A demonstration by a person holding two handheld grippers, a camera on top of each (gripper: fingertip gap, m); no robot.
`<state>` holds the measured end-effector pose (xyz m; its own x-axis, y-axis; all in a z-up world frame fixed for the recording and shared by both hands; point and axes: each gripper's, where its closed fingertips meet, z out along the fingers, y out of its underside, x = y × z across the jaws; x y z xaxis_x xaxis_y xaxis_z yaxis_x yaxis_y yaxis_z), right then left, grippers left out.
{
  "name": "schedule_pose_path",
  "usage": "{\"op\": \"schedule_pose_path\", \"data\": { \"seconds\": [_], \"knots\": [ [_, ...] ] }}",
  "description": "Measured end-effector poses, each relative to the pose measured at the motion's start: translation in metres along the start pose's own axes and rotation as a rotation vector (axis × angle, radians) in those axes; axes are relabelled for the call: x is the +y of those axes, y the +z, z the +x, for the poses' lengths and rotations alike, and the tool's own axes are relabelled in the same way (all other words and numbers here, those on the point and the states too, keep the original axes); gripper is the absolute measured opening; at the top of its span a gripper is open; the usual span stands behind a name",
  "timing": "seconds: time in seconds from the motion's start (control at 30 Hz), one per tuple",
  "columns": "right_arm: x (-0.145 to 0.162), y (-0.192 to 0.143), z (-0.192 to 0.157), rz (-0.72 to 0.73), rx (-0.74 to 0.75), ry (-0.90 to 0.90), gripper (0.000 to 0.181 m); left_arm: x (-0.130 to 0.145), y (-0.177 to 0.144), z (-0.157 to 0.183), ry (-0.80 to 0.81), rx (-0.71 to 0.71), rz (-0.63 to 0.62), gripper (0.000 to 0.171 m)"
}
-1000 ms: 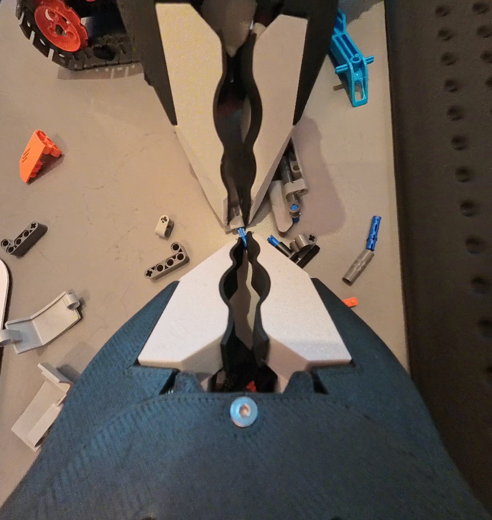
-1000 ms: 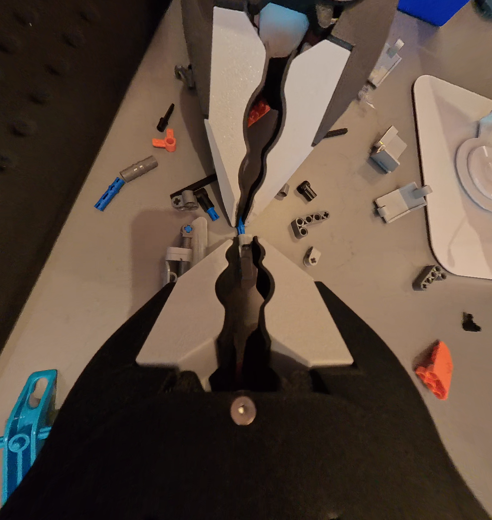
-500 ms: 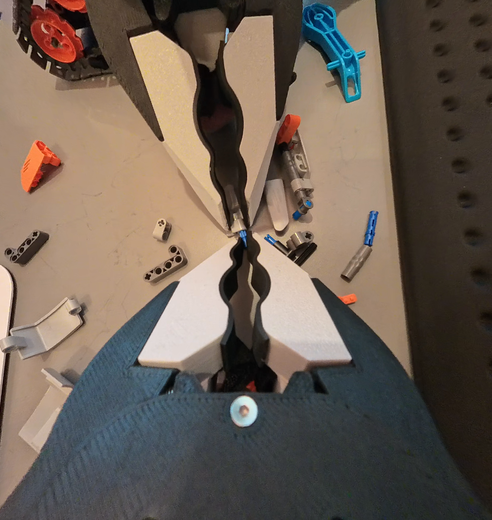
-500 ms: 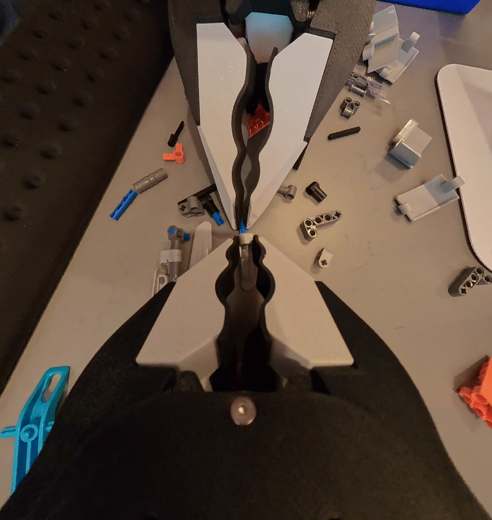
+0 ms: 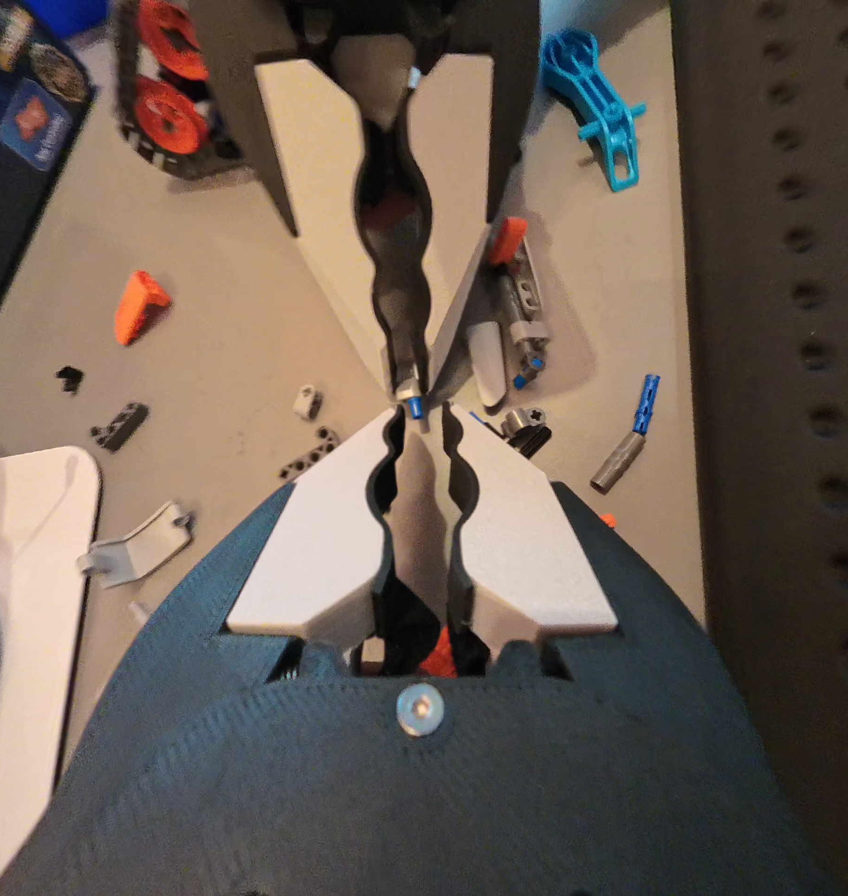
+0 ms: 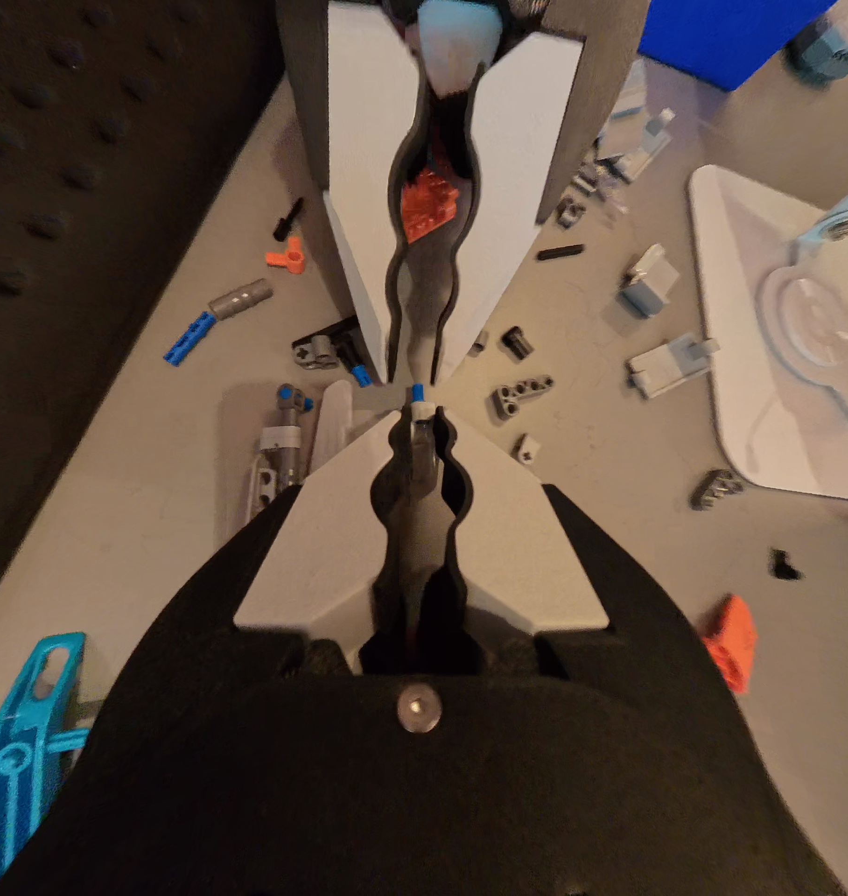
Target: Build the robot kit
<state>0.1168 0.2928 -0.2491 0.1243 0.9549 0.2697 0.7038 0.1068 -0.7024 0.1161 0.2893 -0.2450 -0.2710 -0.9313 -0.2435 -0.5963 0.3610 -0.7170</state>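
Observation:
My two grippers face each other tip to tip above the grey table. My right gripper is shut on a slim grey connector piece with a white end. A short blue pin sticks out of that end. In the left wrist view the right gripper comes from the top with the same blue pin at its tip. My left gripper is open with a narrow gap between its fingers. The pin's end sits just at that gap. The left gripper also shows in the right wrist view.
A white tray lies left, also in the right wrist view. Loose parts lie all around: a grey tube with blue pin, a cyan beam, an orange piece, orange wheels in a black track. A black studded mat borders the table. My two grippers' fingertips are within a few centimetres of each other.
My left gripper has opened and let go of the blue pin. The pin stays in the grey piece held by the right gripper. Both views are blurred by motion.

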Motion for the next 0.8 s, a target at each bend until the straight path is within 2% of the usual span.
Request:
{"op": "schedule_pose_path", "data": {
  "seconds": [0.1,0.23,0.4,0.47,0.53,0.67,0.8],
  "knots": [
    [-0.008,-0.01,0.011,0.0,0.113,-0.093,0.007,-0.008,-0.016,-0.014,-0.075,-0.04,0.065,0.018],
    [-0.022,-0.025,0.022,0.003,0.268,-0.24,0.007,-0.013,-0.017,-0.017,-0.151,-0.019,0.103,0.02],
    [-0.034,-0.03,0.022,-0.029,0.391,-0.43,0.007,-0.025,-0.018,-0.018,-0.261,0.031,0.191,0.012],
    [-0.038,-0.032,0.02,-0.035,0.417,-0.484,0.008,-0.028,-0.018,-0.014,-0.274,0.064,0.209,0.003],
    [-0.039,-0.032,0.017,-0.051,0.435,-0.546,0.008,-0.028,-0.017,-0.011,-0.275,0.077,0.214,0.003],
    [-0.037,-0.034,0.01,-0.051,0.398,-0.487,0.01,-0.027,-0.014,-0.007,-0.17,0.033,0.186,0.002],
    [-0.038,-0.049,0.012,0.062,0.278,-0.177,0.019,-0.026,-0.009,-0.006,-0.012,-0.042,0.134,0.003]
  ]
}}
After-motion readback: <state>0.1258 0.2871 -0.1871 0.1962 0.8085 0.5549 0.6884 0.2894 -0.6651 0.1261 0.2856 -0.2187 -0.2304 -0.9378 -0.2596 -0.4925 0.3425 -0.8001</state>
